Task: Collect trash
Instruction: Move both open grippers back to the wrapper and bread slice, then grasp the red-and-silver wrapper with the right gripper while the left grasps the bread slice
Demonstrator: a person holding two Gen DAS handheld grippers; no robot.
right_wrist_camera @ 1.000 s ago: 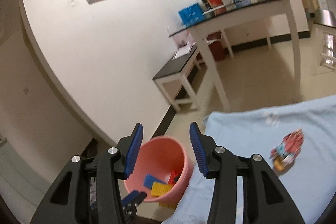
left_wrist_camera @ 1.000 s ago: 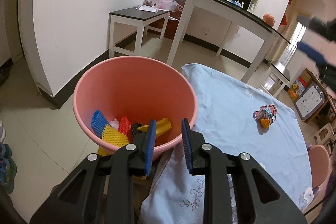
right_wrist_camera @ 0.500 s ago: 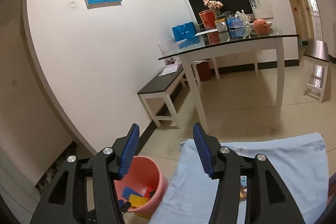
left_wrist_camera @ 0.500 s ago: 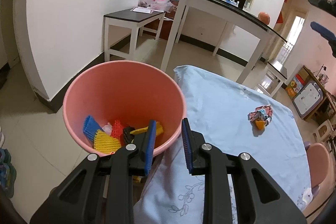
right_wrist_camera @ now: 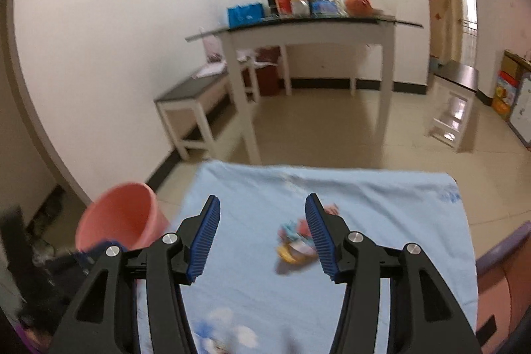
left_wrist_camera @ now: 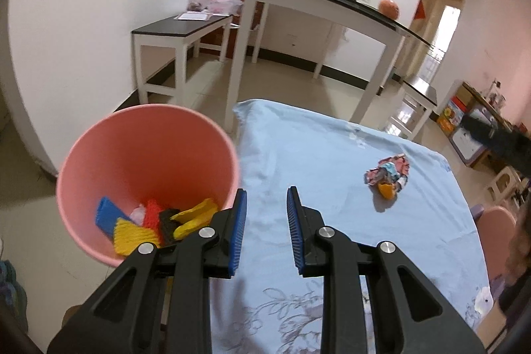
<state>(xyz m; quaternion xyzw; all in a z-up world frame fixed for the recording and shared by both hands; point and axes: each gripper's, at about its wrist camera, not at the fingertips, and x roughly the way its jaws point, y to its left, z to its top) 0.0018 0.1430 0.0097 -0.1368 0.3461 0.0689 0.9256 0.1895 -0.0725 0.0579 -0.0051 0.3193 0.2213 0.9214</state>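
Note:
A crumpled, colourful wrapper [left_wrist_camera: 387, 173] lies on the table's light blue cloth [left_wrist_camera: 308, 151]. The pink bucket [left_wrist_camera: 146, 155] stands at the table's left edge and holds several blue, yellow, red and black scraps. My left gripper [left_wrist_camera: 266, 204] is open and empty, over the cloth just right of the bucket's rim. My right gripper [right_wrist_camera: 263, 221] is open wide above the cloth. In its view the wrapper [right_wrist_camera: 293, 238] lies ahead, partly hidden behind the right finger, and nothing touches it. The bucket [right_wrist_camera: 119, 218] shows at lower left there.
A white table with a dark glass top [left_wrist_camera: 325, 5], loaded with boxes and bags, stands behind, with a low bench [left_wrist_camera: 179, 29] by the wall. A pink chair [left_wrist_camera: 497, 221] sits at the cloth's right edge. Shoes lie on the floor at far left.
My left gripper has shifted right, from over the bucket to over the cloth. My right gripper has swung down towards the table, its jaws a little wider, and the wrapper now lies ahead of its fingers.

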